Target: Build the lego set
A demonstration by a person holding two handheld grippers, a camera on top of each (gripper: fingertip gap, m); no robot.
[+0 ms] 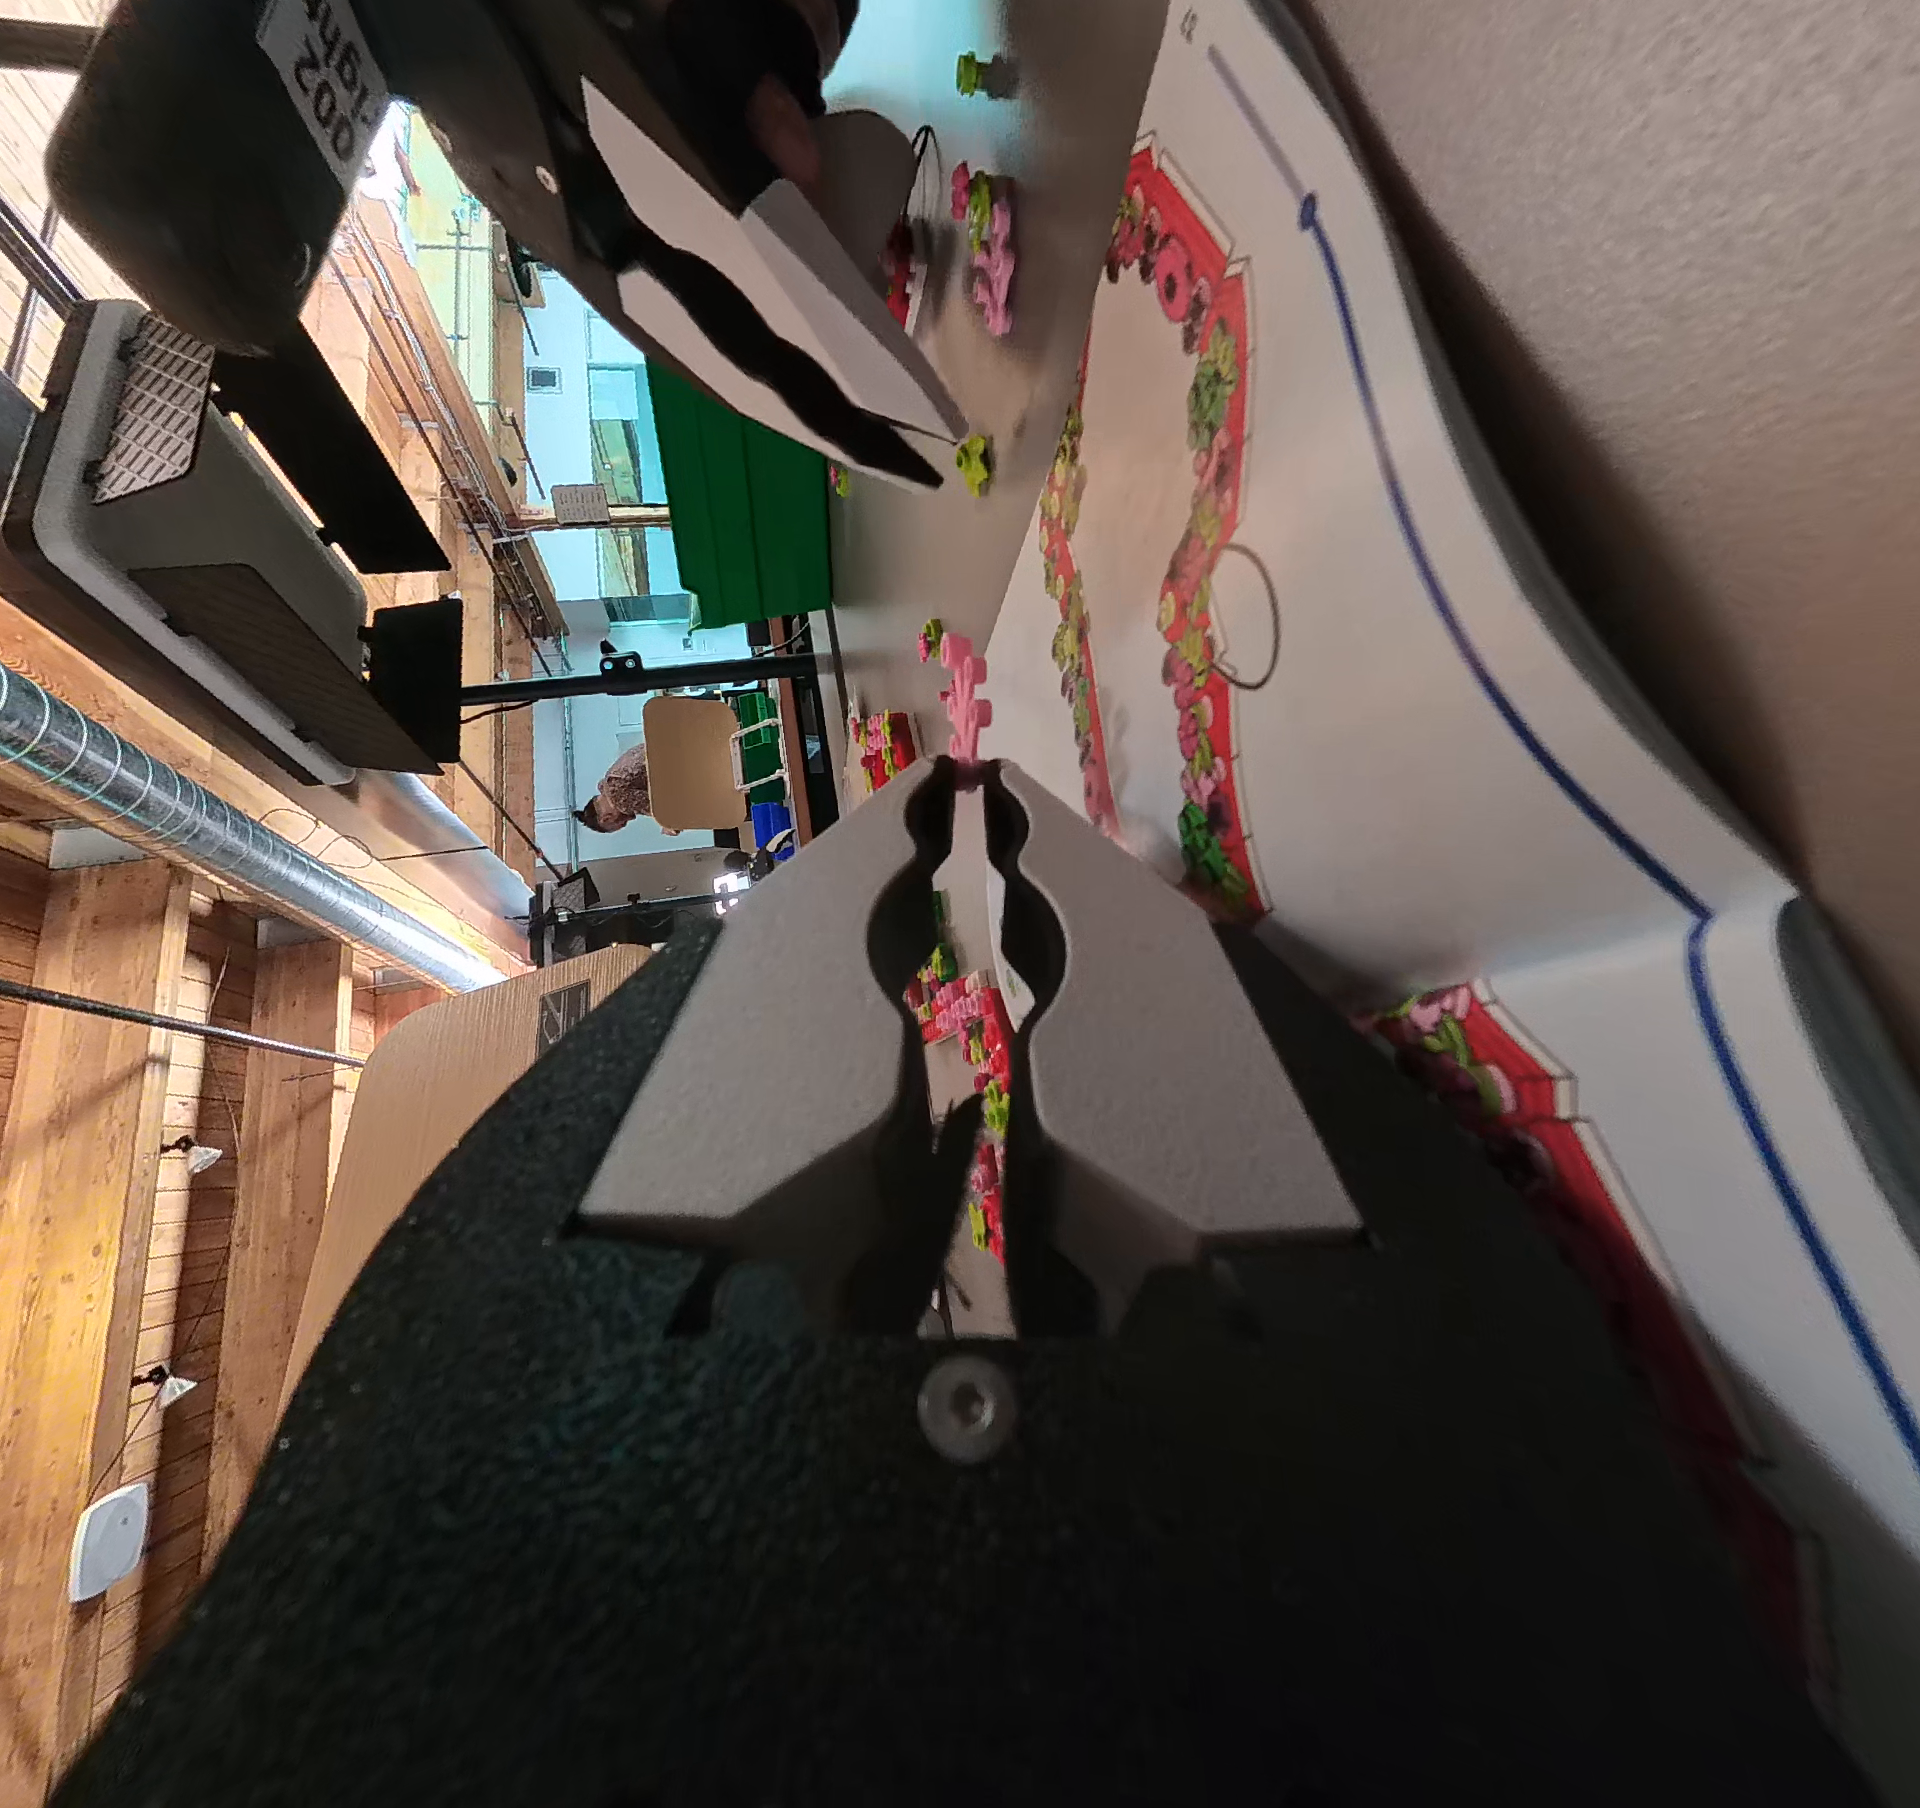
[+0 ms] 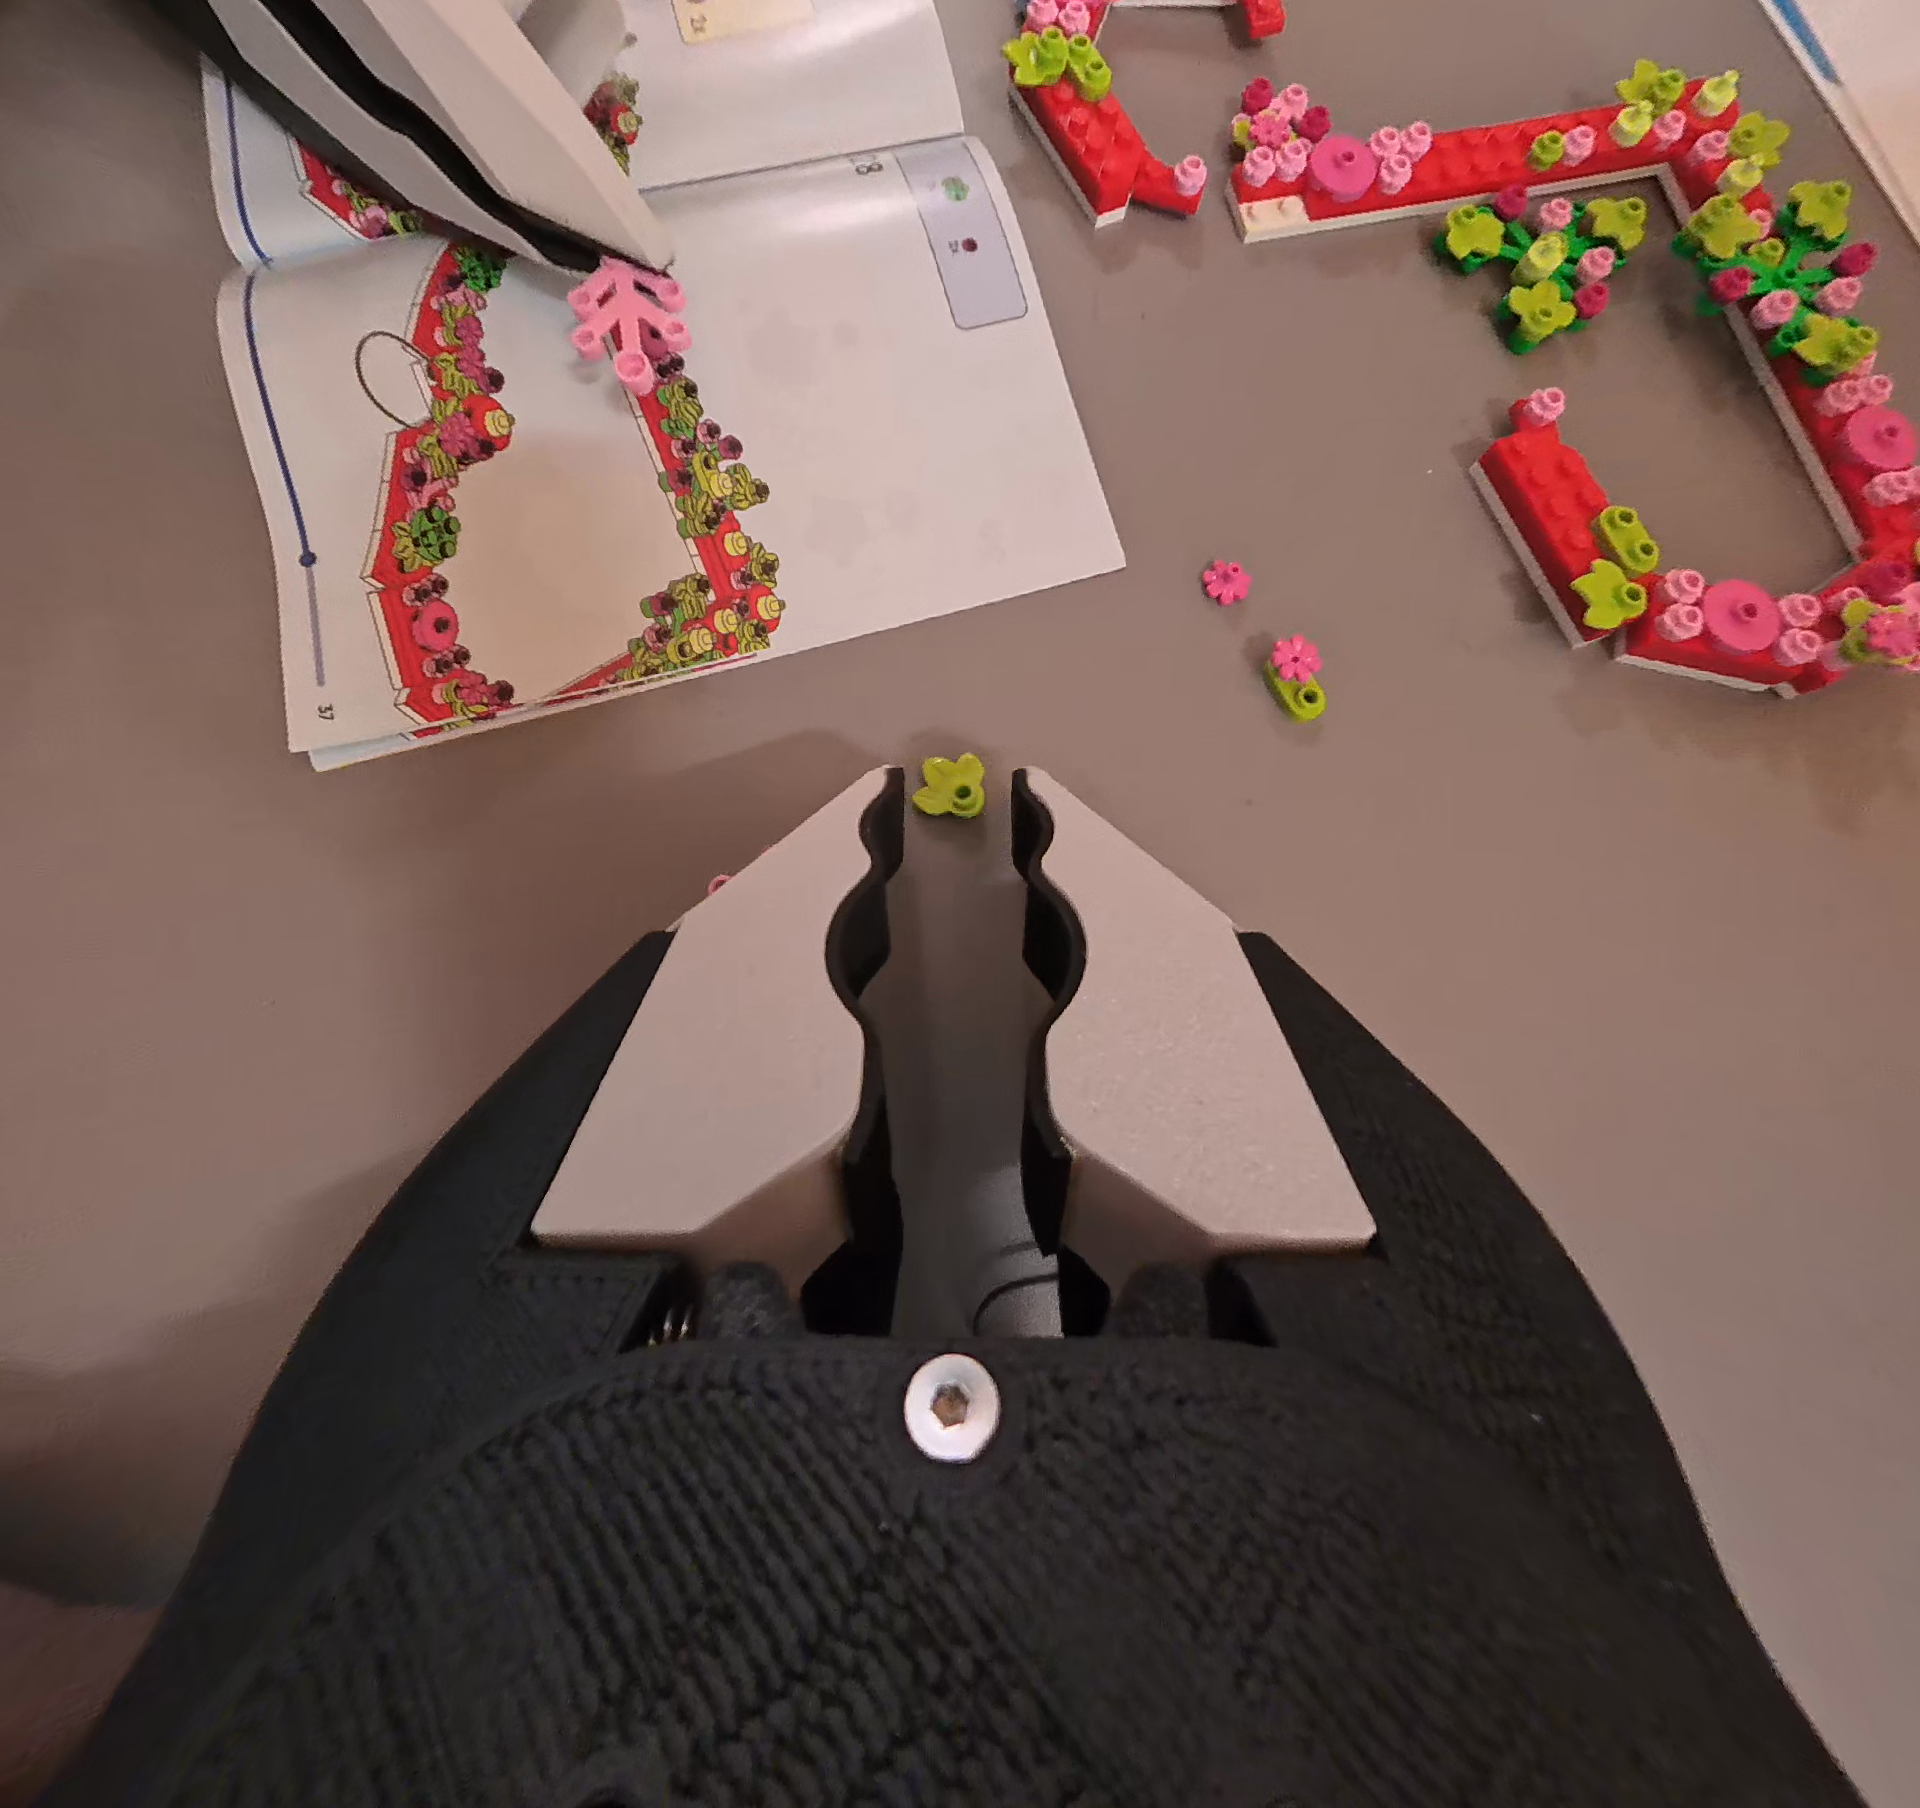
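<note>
A small lime-green leaf piece [image 2: 951, 784] lies flat on the grey table [image 2: 1351, 1031], framed between the tips of your right gripper [image 2: 956, 788], whose jaws stand narrowly apart on either side of it and are not yet touching it. Your left gripper [image 2: 613, 252] pinches the stem of a pink branching flower piece [image 2: 627, 314] and holds it in the air above the open instruction booklet [image 2: 883, 470]. To take the leaf cleanly, you would do well to lower the tips until they reach the table, keep the piece centred, and close slowly so it does not skid or flip away; it looks light and likely to slide. The right wrist view alone shows the work so far: red wreath sections [image 2: 1538, 169] studded with pink and green flowers, lying in separate parts at the far right, plus two loose pink blossoms [image 2: 1226, 581] near the booklet's corner. The left wrist view, turned on its side, shows what the other cannot: the right gripper [image 1: 951, 465] seen from the flank, its tips low beside the leaf [image 1: 974, 454], and the workshop beyond the table edge, with green bins [image 1: 748, 501] and a person far off.
</note>
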